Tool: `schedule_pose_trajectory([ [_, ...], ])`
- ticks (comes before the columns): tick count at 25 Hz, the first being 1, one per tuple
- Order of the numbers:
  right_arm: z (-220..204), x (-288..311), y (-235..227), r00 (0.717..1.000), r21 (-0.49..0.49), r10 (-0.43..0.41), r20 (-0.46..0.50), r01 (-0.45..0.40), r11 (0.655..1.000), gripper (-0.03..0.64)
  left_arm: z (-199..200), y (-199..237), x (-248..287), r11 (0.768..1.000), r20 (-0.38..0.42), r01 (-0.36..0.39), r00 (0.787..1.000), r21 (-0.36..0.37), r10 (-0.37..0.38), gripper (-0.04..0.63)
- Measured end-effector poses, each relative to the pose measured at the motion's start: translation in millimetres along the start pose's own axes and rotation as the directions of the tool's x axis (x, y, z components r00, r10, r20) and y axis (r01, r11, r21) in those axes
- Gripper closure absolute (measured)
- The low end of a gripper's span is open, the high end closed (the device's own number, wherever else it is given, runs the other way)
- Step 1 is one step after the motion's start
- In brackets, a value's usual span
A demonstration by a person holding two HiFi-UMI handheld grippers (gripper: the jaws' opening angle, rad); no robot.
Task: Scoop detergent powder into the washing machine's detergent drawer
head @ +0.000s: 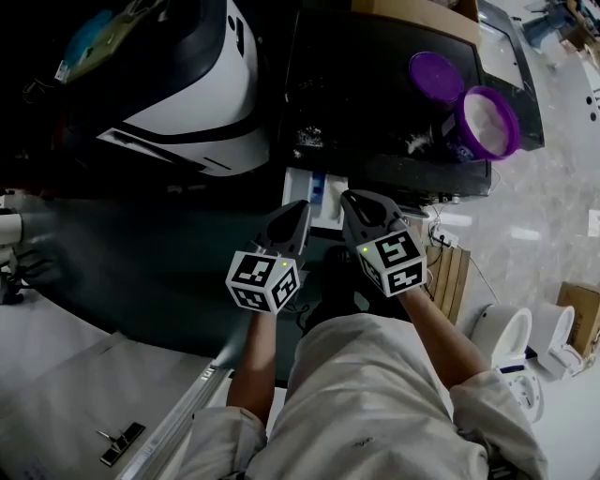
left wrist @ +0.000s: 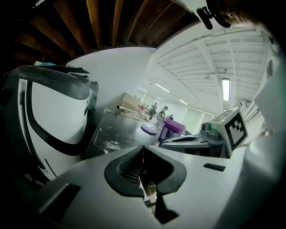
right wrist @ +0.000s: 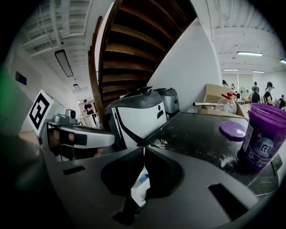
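A dark-topped washing machine (head: 375, 84) is seen from above. On the right part of its top an open purple tub (right wrist: 262, 138) is stood, with white powder (head: 487, 120) visible inside it. Its purple lid (head: 436, 75) is laid flat just beside it, nearer the middle of the top. Spilled powder (right wrist: 161, 143) is scattered over the top near the front edge and around the foot of the tub. A white and black appliance (head: 197, 103) is set against the machine's left side, and a cardboard box (head: 412, 11) is placed behind the machine. Wooden boards (head: 448, 267) are leaned low at its front right corner, and white toilets (head: 511, 328) are stood on the floor further out on that side.

The white detergent drawer (head: 319, 187) projects open from the machine's front, left of centre, with a blue part shown inside. Nothing is placed between it and the two grippers.

Both forearms are stretched forward from pale sleeves toward the machine's front, side by side. The left gripper (head: 300, 208) is pointed at the drawer's near left corner and the right gripper (head: 349, 199) at its near right edge; whether either is touching it cannot be told. In each gripper view the jaws are seen pressed together at the tips with nothing held between them.
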State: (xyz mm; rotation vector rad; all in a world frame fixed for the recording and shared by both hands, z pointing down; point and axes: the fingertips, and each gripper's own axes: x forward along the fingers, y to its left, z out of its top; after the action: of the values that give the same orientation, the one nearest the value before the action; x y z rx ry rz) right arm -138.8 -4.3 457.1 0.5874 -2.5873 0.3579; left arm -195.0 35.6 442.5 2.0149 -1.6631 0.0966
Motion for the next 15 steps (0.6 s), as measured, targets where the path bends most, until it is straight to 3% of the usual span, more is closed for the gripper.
schedule_pose_trajectory([
  [15, 6, -5, -5, 0.999, 0.043, 0.023, 0.023, -0.024, 0.999, 0.606, 13, -20, 5, 0.999, 0.029, 0.012, 1.0, 0.032, -0.013, 0.575],
])
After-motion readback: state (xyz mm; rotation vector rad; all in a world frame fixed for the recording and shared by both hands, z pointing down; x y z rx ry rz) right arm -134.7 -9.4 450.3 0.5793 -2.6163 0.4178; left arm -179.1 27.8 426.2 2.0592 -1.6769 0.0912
